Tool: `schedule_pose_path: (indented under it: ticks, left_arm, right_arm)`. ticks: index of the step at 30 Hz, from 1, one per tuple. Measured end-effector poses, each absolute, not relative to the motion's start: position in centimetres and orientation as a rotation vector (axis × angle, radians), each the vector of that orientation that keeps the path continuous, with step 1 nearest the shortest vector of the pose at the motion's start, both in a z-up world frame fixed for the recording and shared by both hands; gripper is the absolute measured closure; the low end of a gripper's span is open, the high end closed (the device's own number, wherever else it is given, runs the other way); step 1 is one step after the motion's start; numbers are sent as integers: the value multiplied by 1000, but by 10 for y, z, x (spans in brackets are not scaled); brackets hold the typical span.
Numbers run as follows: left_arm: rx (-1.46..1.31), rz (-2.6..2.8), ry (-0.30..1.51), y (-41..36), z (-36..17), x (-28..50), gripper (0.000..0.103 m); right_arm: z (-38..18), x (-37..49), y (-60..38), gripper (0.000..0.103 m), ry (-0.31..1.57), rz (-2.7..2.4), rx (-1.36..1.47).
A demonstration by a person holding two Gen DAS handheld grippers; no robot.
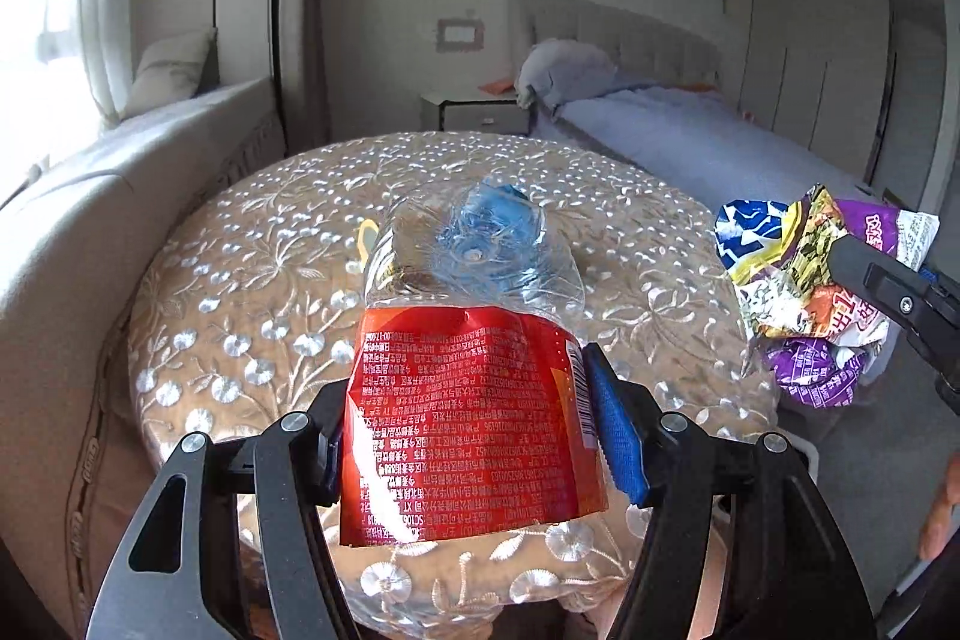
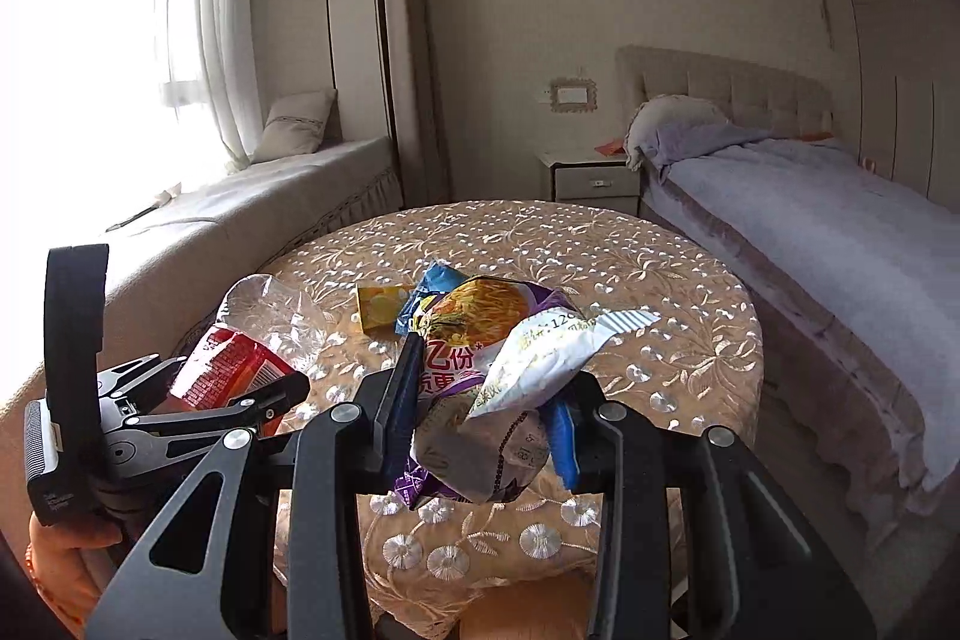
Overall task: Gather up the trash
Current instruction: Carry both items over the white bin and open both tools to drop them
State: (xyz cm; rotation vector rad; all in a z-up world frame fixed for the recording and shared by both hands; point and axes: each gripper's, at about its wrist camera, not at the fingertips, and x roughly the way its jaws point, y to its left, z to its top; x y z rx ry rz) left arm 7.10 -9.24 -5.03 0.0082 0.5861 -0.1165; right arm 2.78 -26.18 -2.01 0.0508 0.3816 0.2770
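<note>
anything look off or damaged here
The plastic bottle in the left gripper is crushed flat. A yellow wrapper and a blue one still lie loose on the round table.

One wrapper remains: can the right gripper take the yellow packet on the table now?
Probably not: the right gripper is shut on crumpled snack wrappers, so the yellow packet on the embroidered round table must wait.

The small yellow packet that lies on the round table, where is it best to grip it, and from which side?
Both hand-held grippers are full now. The yellow packet lies flat on the table, so probably pinch its free near-left edge, coming low from the front; the blue wrapper crowds its right side.
</note>
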Motion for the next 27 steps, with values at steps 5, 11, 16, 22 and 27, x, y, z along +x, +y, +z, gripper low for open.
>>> schedule_pose_path:
  ticks: [5, 11, 16, 22, 27]
  left_arm:
    - [61, -164, 566, -126, -44, 59, 40]
    - [127, -231, 552, -166, -41, 52, 40]
    - [181, -310, 568, -209, -48, 50, 40]
    - [244, -411, 595, -257, -61, 50, 40]
    - [303, -475, 620, -297, -77, 52, 40]
  right_arm:
    - [-21, 10, -291, 65, 361, 231, 77]
    - [-25, -7, -322, 65, 354, 160, 92]
    - [-34, -22, -350, 65, 368, 93, 95]
    - [-49, -34, -382, 65, 404, 1, 103]
    - [-66, -40, -409, 65, 443, -71, 125]
